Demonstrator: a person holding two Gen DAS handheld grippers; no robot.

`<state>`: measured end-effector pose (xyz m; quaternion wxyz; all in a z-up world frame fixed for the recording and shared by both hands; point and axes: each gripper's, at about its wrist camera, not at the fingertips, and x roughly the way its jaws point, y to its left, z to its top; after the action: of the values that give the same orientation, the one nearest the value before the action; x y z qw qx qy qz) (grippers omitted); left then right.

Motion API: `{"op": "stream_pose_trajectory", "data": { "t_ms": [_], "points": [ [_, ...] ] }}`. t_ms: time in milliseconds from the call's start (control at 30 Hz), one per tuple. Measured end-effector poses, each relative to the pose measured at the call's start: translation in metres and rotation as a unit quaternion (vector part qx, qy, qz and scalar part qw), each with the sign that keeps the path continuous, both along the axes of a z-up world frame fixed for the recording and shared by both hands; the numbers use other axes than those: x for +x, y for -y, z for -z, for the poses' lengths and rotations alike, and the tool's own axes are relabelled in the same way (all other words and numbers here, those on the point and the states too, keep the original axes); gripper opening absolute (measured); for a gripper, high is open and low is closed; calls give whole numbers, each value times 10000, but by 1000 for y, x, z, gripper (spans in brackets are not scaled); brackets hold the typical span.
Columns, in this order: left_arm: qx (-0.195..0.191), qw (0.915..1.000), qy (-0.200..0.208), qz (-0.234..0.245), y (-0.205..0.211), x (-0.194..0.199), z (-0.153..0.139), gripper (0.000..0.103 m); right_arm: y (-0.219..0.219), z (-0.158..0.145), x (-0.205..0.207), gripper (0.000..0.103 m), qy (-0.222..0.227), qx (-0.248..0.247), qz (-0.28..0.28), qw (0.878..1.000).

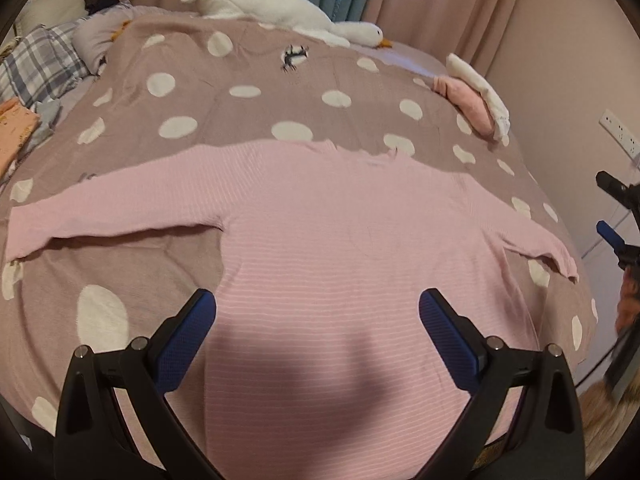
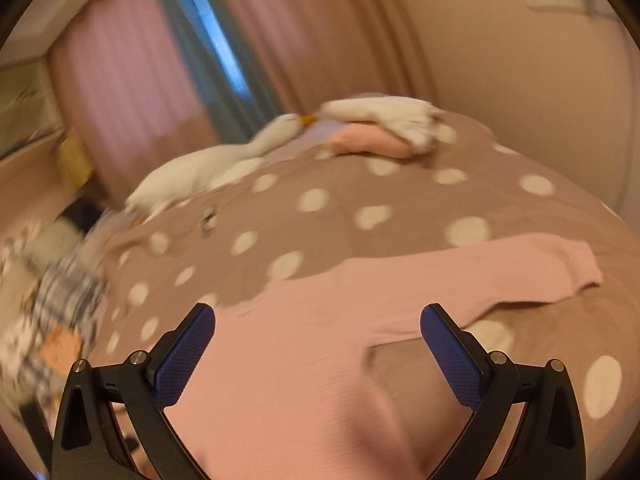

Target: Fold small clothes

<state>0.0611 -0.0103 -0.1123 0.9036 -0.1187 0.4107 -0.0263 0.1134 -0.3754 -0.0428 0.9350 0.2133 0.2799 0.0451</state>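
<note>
A pink striped long-sleeved top [image 1: 340, 240] lies flat on the polka-dot bedspread [image 1: 248, 116], both sleeves spread sideways. My left gripper [image 1: 318, 304] hovers open above the top's lower body, nothing between its blue pads. In the left wrist view the right gripper [image 1: 616, 216] shows at the far right edge, off the bed. The right wrist view is blurred; there my right gripper [image 2: 318, 320] is open over the top [image 2: 304, 360], near the armpit of the right sleeve [image 2: 520, 272].
A white plush goose [image 1: 288, 10] lies along the far edge of the bed. Folded pink and white clothes [image 1: 476, 96] sit at the far right corner. Plaid pillows [image 1: 40, 60] and an orange item [image 1: 16, 128] are at the left. A wall with sockets [image 1: 618, 132] stands to the right.
</note>
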Motion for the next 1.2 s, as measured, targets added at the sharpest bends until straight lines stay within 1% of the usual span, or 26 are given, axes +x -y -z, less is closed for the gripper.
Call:
{"op": "stream_pose_trajectory", "data": {
  "t_ms": [100,133,167,233,300,333,400,467,533,633,667,733,800,833,867,933,967,1033,1100,1200],
  "points": [
    [-44,9998,-132,142,5,6,9,101,41,17,11,102,-418,321,521,9972],
    [-60,9996,-185,191,6,8,13,100,55,24,14,100,-526,394,705,9953],
    [-75,9995,-220,230,7,10,16,99,70,31,16,93,-646,423,967,9923],
    [-151,9990,-307,300,10,14,23,99,97,44,19,85,-864,448,1455,9846],
    [-247,9984,-381,345,12,19,28,98,124,60,22,83,-1088,612,1883,9741],
    [-297,9978,-447,380,14,22,32,98,136,68,22,77,-1147,736,2031,9696],
    [-334,9972,-533,408,17,26,37,97,157,85,25,71,-1324,957,2252,9605],
    [-363,9964,-640,419,19,30,42,96,175,103,25,62,-1544,1193,2536,9474],
    [-412,9958,-682,447,21,32,45,96,191,122,26,61,-1681,1412,2740,9363],
    [-438,9954,-736,429,22,36,48,96,203,139,30,57,-1739,1710,2763,9296],
    [-442,9953,-756,411,22,37,49,96,207,143,32,56,-1675,1829,2773,9282],
    [-466,9950,-792,383,23,39,51,96,212,144,35,54,-1517,1881,2776,9298],
    [-492,9949,-801,375,23,40,52,96,216,143,40,39,-1414,1917,2763,9311],
    [-516,9947,-810,365,23,41,52,96,218,144,43,22,-1418,1948,2751,9307],
    [-524,9946,-820,358,23,41,52,96,220,146,49,9,-1482,1979,2714,9302],
    [-525,9947,-830,320,22,42,52,96,222,147,48,8,-1462,1985,2685,9312],
    [-519,9948,-827,295,21,42,51,96,224,146,46,7,-1435,1896,2713,9327],
    [-488,9952,-827,198,16,42,49,96,222,136,37,7,-1340,1510,2939,9343],
    [-485,9955,-803,136,11,41,47,96,221,128,35,7,-1268,1141,3013,9382],
    [-483,9960,-747,31,5,41,43,96,217,116,35,7,-1234,948,2976,9419]
  ]
}}
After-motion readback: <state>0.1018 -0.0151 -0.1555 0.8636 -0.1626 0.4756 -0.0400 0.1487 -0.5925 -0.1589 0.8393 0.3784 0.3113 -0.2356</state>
